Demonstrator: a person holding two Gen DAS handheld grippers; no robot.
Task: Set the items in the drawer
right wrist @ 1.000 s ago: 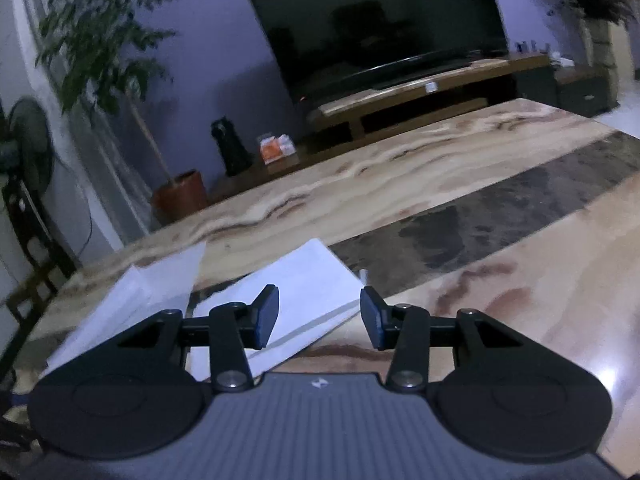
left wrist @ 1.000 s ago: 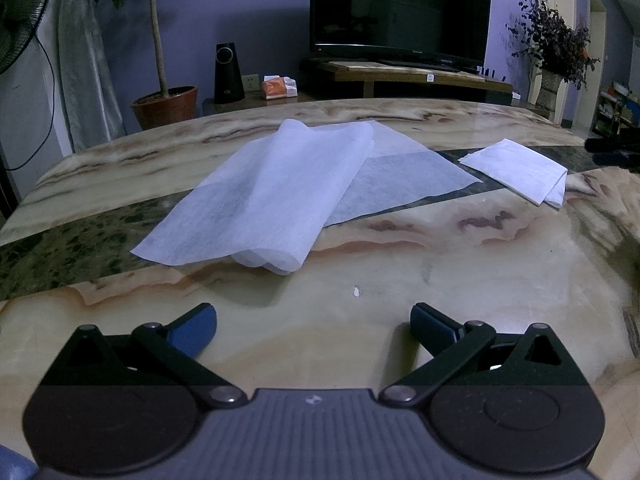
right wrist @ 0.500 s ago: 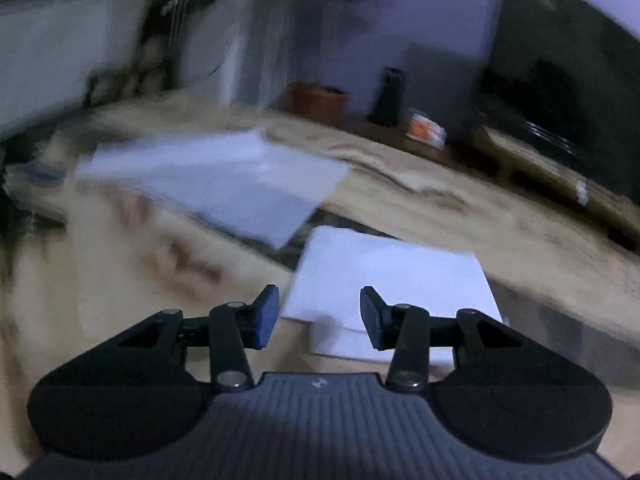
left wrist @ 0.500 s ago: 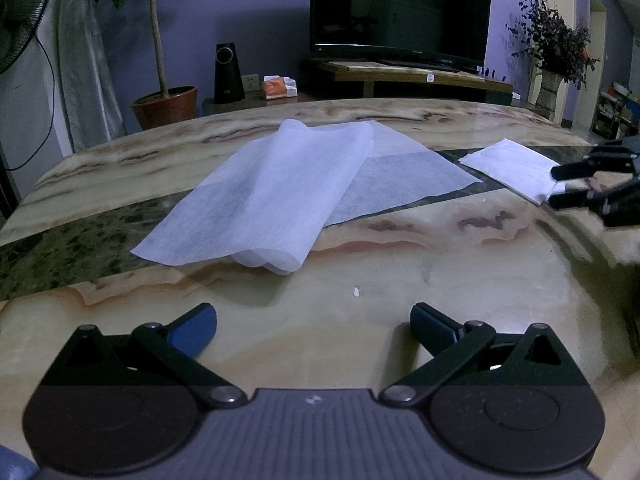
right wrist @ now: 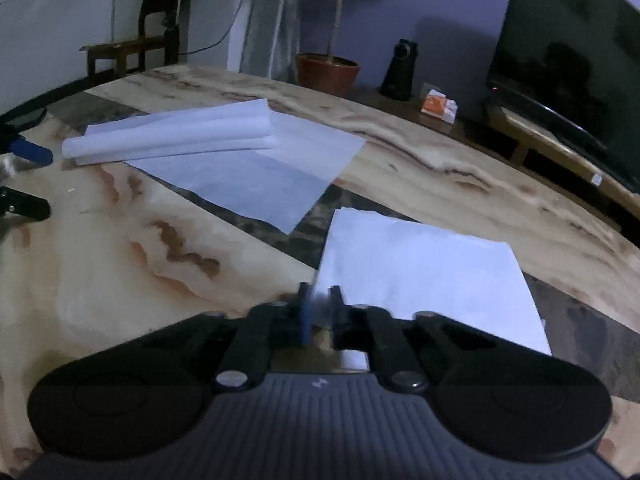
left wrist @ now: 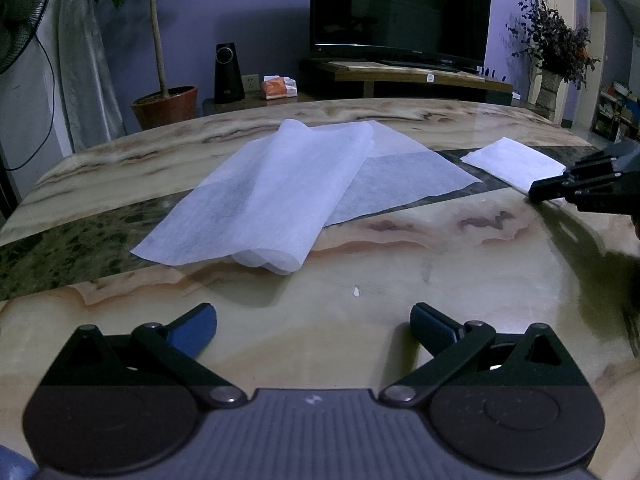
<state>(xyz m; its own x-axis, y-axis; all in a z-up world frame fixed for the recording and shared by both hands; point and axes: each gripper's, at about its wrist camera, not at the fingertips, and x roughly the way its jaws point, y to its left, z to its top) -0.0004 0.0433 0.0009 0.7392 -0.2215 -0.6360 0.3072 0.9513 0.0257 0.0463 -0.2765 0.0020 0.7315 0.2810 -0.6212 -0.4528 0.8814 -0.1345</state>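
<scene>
The right gripper has just been closing on the small folded white sheet's near corner, apparently to lift it; the left gripper waits open at the large thin white sheet's six o'clock.

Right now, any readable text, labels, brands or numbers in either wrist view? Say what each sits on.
Nothing reads as text in either view.
TV: a small mark on the lower bezel, too small to read.
Orange pack on the low cabinet: print blurred, unreadable.
TV stand: small white sticker on its front edge, unreadable.
Left gripper and right gripper: a small pale emblem on each body, no letters.
</scene>
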